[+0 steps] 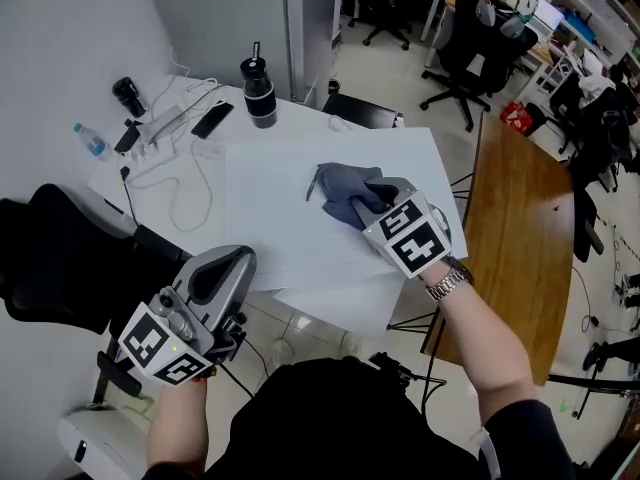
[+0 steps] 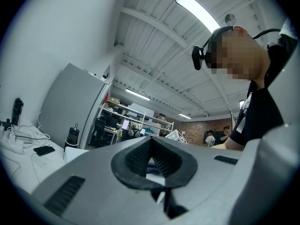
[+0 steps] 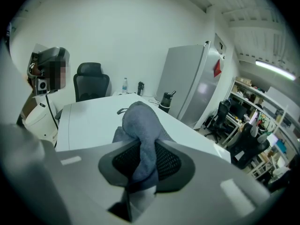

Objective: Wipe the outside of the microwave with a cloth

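The right gripper (image 3: 143, 161) has its 2 fingers clenched on a fold of the grey cloth (image 1: 345, 190) — the rest bunches ahead of them, over the middle of the white bench (image 1: 270, 228). The left gripper (image 2: 151, 162) hangs off the bench's near-left edge — fingers pressed together, empty.

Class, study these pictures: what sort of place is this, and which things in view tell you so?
Probably an open-plan office or lab workroom: swivel office chairs stand about, stocked shelves fill the background, and a white table carries a power strip with cables.
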Available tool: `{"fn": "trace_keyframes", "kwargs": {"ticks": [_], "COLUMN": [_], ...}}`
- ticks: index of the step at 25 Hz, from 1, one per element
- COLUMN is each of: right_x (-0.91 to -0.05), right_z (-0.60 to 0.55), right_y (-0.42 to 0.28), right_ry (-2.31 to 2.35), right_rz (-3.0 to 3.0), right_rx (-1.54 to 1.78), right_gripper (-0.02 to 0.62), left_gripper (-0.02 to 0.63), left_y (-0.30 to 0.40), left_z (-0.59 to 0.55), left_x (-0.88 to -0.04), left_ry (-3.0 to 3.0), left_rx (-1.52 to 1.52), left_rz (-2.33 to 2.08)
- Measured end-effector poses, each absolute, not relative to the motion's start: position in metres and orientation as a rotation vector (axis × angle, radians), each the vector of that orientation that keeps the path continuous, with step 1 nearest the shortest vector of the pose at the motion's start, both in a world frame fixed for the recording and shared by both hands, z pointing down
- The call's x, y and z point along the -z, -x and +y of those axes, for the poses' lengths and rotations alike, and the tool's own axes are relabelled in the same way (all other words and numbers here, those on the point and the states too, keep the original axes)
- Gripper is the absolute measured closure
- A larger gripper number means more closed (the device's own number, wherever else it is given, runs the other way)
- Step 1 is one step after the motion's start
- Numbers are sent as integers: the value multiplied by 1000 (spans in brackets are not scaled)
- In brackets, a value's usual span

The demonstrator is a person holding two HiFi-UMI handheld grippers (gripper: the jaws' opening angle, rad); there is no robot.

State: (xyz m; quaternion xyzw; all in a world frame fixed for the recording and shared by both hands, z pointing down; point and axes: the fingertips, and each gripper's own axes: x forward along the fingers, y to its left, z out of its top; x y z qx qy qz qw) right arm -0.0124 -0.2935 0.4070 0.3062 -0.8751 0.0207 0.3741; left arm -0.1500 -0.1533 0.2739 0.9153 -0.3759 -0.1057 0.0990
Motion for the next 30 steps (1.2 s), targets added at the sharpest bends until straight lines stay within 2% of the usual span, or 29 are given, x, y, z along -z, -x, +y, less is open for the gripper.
{"fn": "trace_keyframes", "kwargs": {"ticks": [15, 30], "right_x": [-402, -404], "right_z": [-325, -352], "right_y": [-106, -185], "right_ry": [-836, -1002], "right_rz": [-2313, -2516], "right_rx": [-91, -347], "right_gripper": [515, 515], "left_gripper": [601, 601], "left_y": [27, -39], "left_z": [-162, -171], "left_x": [-270, -271], "left_ry": [-2719, -2735], "left_rx": [159, 12], "left_rz": [-1152, -1104]}}
